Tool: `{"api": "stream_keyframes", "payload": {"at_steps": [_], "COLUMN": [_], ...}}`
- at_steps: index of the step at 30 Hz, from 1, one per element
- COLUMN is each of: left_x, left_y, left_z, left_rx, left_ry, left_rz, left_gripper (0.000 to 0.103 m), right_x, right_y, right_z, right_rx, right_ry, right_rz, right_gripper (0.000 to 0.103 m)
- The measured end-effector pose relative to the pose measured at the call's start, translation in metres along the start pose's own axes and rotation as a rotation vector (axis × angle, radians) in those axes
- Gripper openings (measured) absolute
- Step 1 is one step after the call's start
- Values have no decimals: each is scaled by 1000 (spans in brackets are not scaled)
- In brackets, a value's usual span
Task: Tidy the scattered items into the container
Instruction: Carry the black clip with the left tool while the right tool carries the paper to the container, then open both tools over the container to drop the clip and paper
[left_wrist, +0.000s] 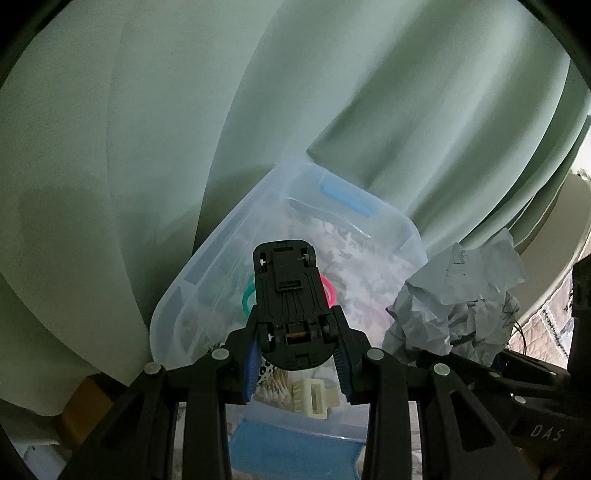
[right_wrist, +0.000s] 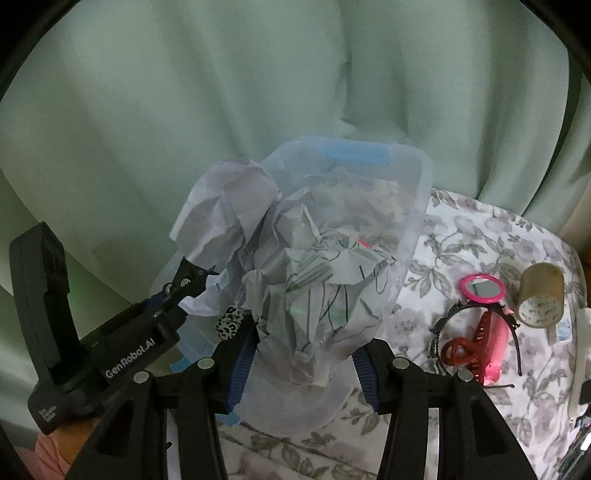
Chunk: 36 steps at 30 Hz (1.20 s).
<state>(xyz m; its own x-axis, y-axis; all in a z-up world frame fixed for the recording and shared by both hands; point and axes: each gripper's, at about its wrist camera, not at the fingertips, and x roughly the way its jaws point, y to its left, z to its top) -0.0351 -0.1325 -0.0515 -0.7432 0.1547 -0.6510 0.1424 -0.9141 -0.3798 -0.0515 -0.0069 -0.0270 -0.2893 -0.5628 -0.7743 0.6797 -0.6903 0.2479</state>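
1. While the left gripper pinches the black toy car by its near end, the car's long axis runs straight away from the camera, underside up, its far end over the clear plastic container.
2. Wheels, axles and moulded chassis lines show on the car — its top side is hidden.
3. Between the fingers of the right gripper, a crumpled paper with dark pen lines is clamped above the container.
4. Inside the container, green and pink rings, cotton swabs and a cream hair clip are partly covered by the car.
5. On the floral cloth lie a pink mirror, a red claw clip and a tape roll — the cloth's right edge is cut off.
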Motion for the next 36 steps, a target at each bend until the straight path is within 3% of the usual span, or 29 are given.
{"api": "stream_keyframes", "payload": {"at_steps": [14,18,26,32,36], "left_x": [1,3,4,3,5], "left_y": [-1,-3,-6,-13,-17], "left_z": [-3,-2,-1,-3,-5], "left_rx": [19,15,27,54,56], "left_ry": [-8,-12,-9,-11,-8], "left_rz": [14,3,8,9,35], "left_gripper": [36,45,49,64,65], "right_x": [11,12,10,-3,-21], "right_y": [3,2,2,2,-7], "right_z": [-1,-1,-2,-6,-12], "right_rx": [11,14,20,20,51], "right_ry": [19,18,21,20,-6], "right_rz": [29,37,51,48,27], "right_gripper": [55,56,56,56,57]}}
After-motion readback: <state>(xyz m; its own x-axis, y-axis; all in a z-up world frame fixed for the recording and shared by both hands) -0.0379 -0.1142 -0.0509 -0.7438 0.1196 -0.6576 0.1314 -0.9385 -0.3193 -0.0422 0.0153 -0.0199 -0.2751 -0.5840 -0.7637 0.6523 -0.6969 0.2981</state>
